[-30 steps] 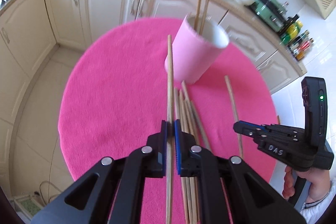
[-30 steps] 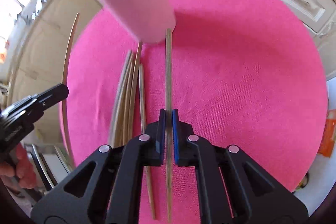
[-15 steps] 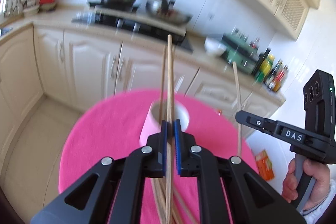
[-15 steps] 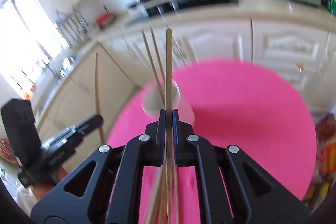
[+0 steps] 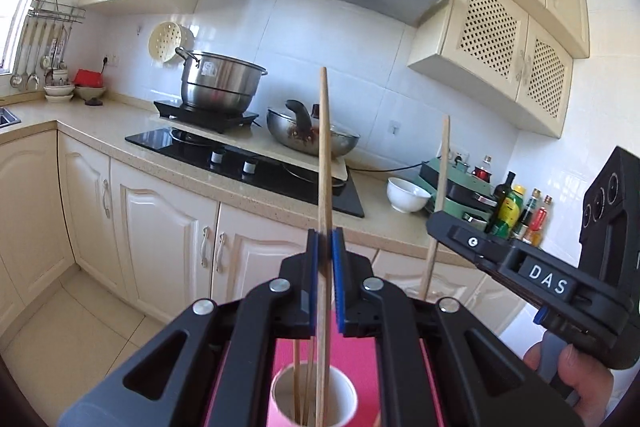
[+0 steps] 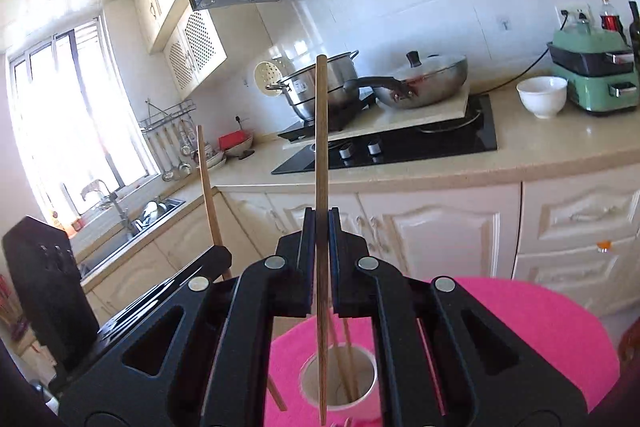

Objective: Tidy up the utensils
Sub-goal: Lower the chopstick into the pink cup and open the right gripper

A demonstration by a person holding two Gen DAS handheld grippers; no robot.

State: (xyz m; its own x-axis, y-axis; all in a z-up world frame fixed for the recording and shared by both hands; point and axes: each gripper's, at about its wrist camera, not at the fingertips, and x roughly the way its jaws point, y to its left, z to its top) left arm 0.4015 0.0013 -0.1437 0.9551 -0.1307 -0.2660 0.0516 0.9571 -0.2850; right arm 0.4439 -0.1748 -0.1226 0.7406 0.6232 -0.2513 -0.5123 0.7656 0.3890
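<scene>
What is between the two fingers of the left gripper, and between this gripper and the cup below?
In the left wrist view, the left gripper clamps one upright chopstick. Only its lower shaft spans the gap down into the cup.

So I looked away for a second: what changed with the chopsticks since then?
Both grippers swung from pointing down at the table to upright, standing their chopsticks vertical over the cup. The left gripper carried its chopstick up and the right gripper its chopstick. Both stay clamped; cup unmoved.

The cup [image 5: 313, 399] base is cut off by the frame's bottom edge in both views.
</scene>
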